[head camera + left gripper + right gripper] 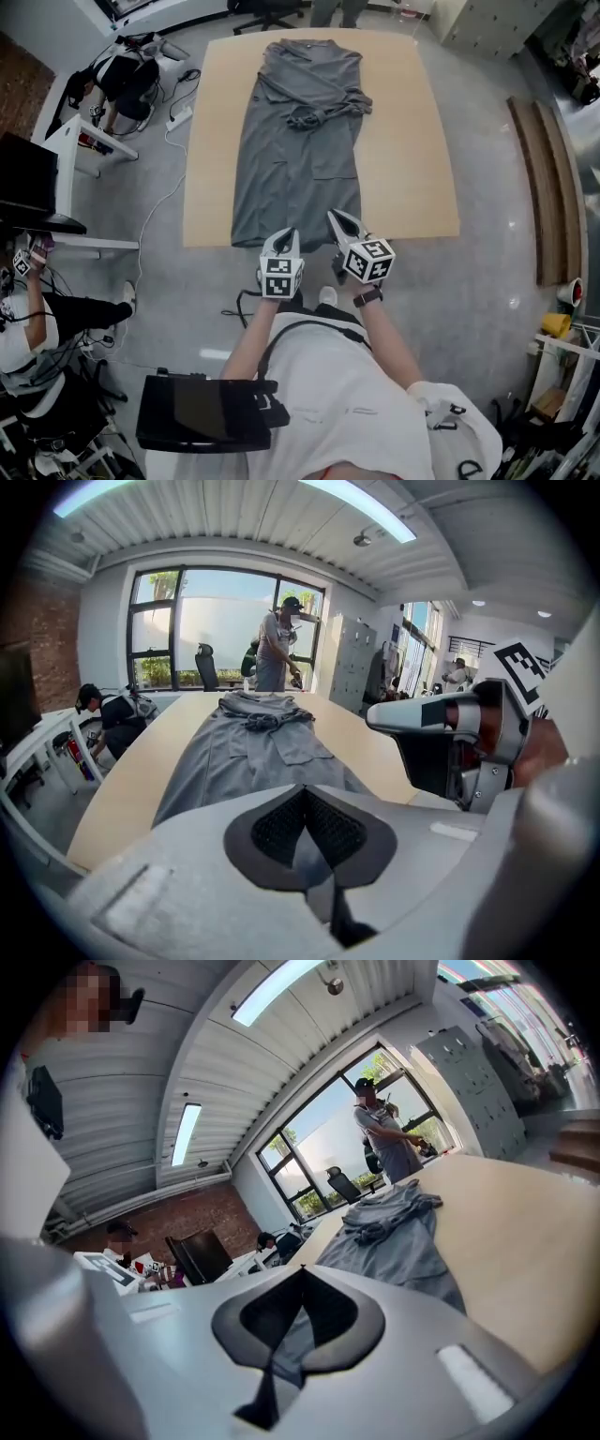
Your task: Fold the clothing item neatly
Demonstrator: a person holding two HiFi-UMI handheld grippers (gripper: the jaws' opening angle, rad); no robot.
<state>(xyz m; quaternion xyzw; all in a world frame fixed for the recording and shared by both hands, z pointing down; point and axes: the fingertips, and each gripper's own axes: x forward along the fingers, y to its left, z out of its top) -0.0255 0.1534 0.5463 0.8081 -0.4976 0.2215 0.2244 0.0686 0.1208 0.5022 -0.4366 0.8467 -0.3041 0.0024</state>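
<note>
Left tongs (288, 232) and right tongs (335, 217) closed

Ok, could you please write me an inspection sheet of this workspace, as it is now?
Surface: light wooden table.
Job's things: grey garment lies flat lengthwise, sleeves bundled near the far end.
Clutter: nothing seen on the table.
Grippers: left gripper and right gripper both shut at the near hem; pinched cloth cannot be confirmed.
Cables: power strip and white cable on the floor, left of the table.
Surroundings: standing person at the far end; wooden boards on the floor, right.
</note>
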